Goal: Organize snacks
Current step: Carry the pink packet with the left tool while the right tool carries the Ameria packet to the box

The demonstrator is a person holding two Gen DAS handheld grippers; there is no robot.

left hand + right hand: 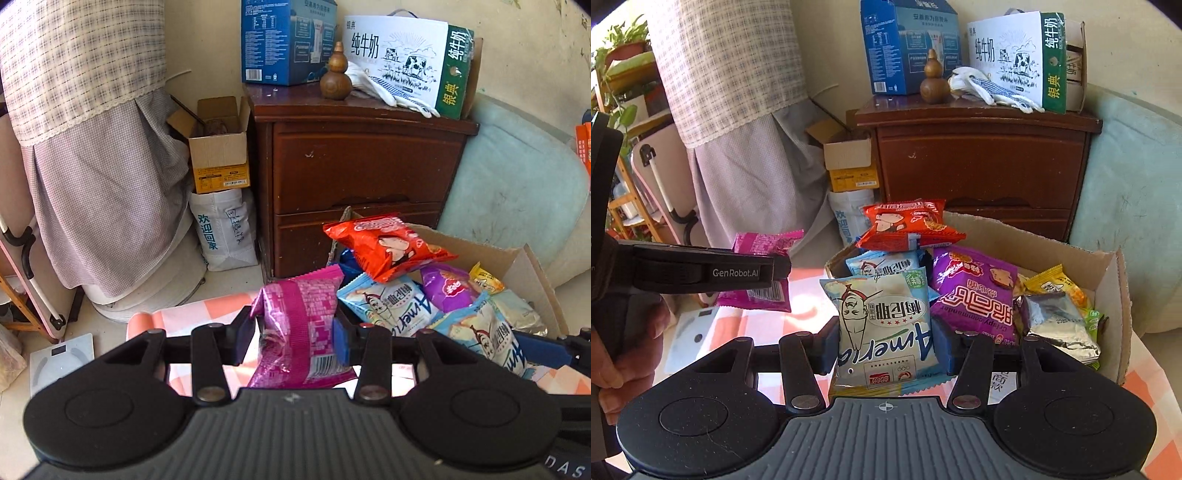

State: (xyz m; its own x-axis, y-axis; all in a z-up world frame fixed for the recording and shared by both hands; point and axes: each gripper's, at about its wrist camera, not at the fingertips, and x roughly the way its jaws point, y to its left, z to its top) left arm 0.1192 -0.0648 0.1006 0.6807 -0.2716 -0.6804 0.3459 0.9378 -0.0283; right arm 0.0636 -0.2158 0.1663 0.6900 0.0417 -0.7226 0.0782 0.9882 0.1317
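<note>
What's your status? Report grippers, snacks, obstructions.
Left gripper shut on magenta packet. Right gripper shut on light-blue packet. Cardboard box heaped with snacks. No obstruction seen.

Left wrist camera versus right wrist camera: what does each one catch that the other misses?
Only the left wrist view shows the orange packets at the far right edge.

Only the right wrist view shows the potted plants, the hand holding the left gripper, and that gripper from the side.

Both show the left gripper shut on the pink packet, the right gripper shut on a blue-white packet, the snack box with the red packet on top, the cabinet, the gourd and the milk carton.
</note>
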